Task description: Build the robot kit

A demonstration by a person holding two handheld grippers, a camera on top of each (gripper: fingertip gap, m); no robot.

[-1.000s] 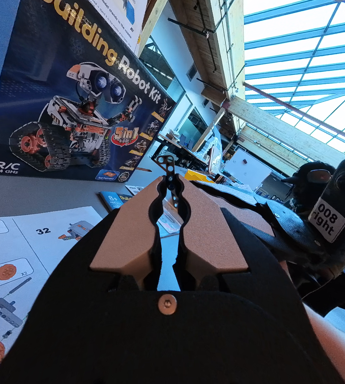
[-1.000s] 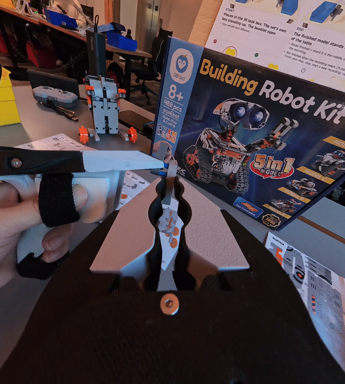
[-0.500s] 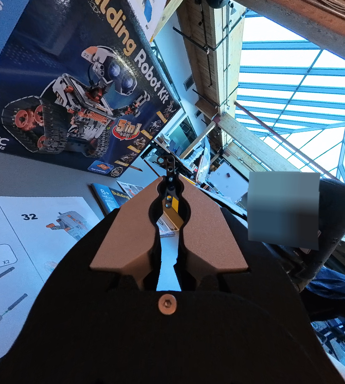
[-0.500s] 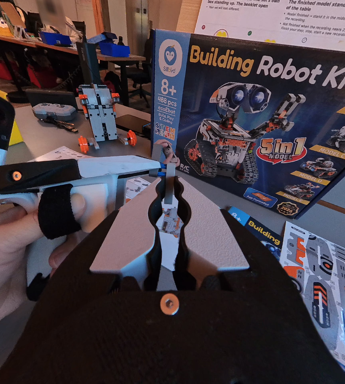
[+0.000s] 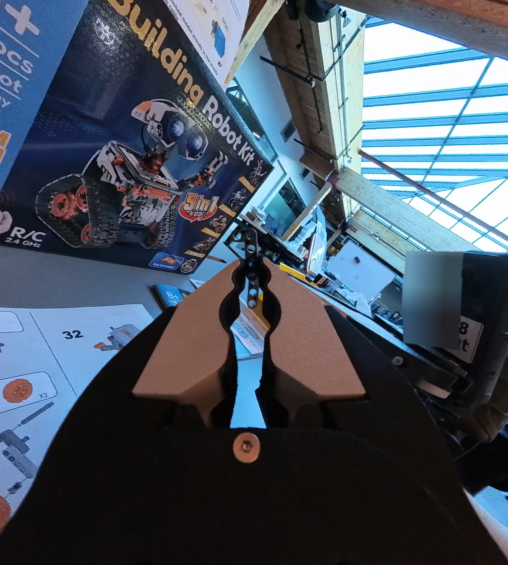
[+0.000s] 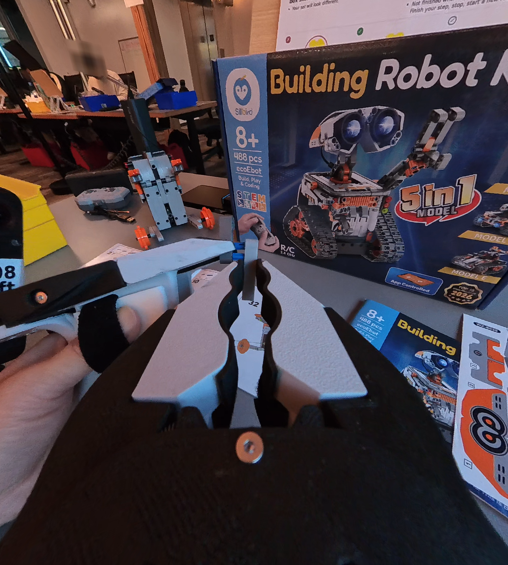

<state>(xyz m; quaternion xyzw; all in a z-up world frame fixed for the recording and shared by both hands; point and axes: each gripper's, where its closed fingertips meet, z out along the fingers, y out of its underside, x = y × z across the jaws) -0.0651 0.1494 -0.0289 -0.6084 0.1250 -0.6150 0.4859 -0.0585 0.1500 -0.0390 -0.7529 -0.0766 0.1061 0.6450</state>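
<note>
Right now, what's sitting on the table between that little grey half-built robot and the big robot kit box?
In the right wrist view, only bare grey table separates the half-built model from the kit box.

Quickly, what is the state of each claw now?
Left claw: closed on a dark beam with holes.
Right claw: closed on a grey beam.

In the left wrist view, more of the kit box (image 5: 118, 146) is seen than a second ago, its blue side panel now included, and the instruction sheet (image 5: 72, 342) sits lower. In the right wrist view, the left gripper (image 6: 231, 250) is tilted upward rather than level, and the sticker sheet (image 6: 497, 412) is shown nearer.
</note>
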